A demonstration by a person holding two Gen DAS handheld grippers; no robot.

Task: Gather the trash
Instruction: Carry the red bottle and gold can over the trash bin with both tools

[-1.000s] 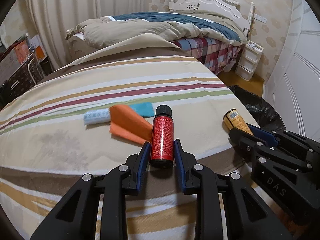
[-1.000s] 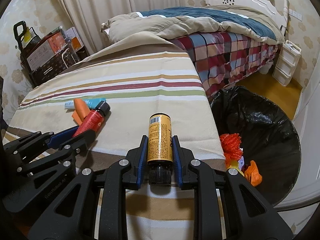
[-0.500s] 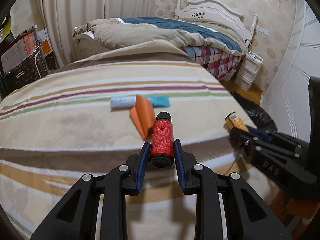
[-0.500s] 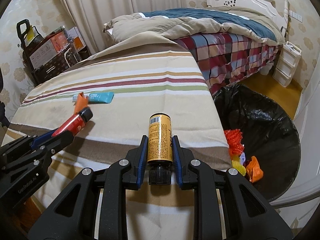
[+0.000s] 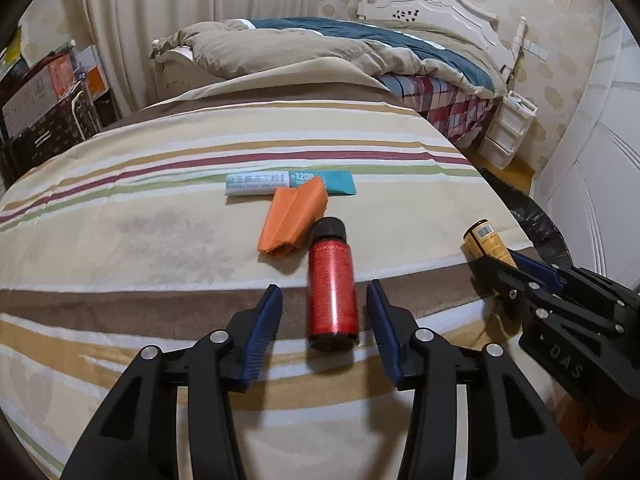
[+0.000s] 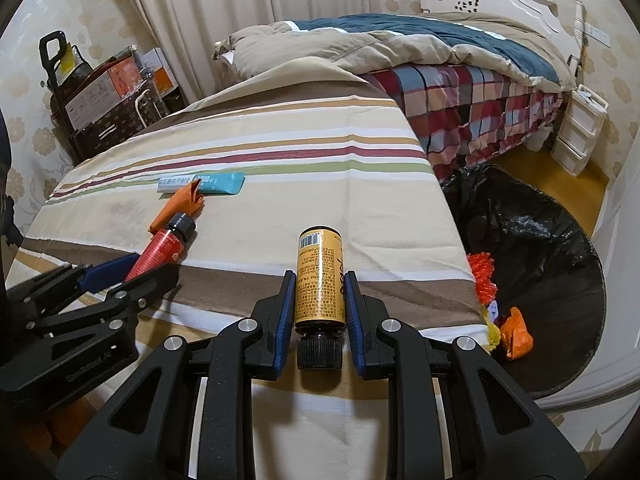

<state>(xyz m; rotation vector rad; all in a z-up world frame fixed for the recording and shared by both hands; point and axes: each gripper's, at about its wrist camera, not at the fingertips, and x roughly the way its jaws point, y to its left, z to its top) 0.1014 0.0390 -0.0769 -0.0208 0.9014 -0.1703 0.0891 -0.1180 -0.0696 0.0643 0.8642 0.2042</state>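
A small red bottle [image 5: 331,288] with a black cap lies on the striped cloth between the fingers of my left gripper [image 5: 324,300], which is open and clear of it on both sides. It also shows in the right wrist view [image 6: 162,250]. My right gripper [image 6: 320,292] is shut on a yellow bottle [image 6: 319,284], cap toward the camera; it shows at the right of the left wrist view [image 5: 486,242]. An orange wrapper [image 5: 294,216] and a teal and white packet [image 5: 290,182] lie beyond the red bottle.
A black-lined trash bin [image 6: 560,248] stands on the floor right of the table, holding orange and yellow trash [image 6: 516,332]. A bed [image 6: 440,52] is behind, a white drawer unit [image 6: 580,128] at far right, and boxes [image 6: 104,92] at far left.
My left gripper has opened and let go of the red bottle, which now lies on the cloth. The right gripper still grips the yellow bottle.
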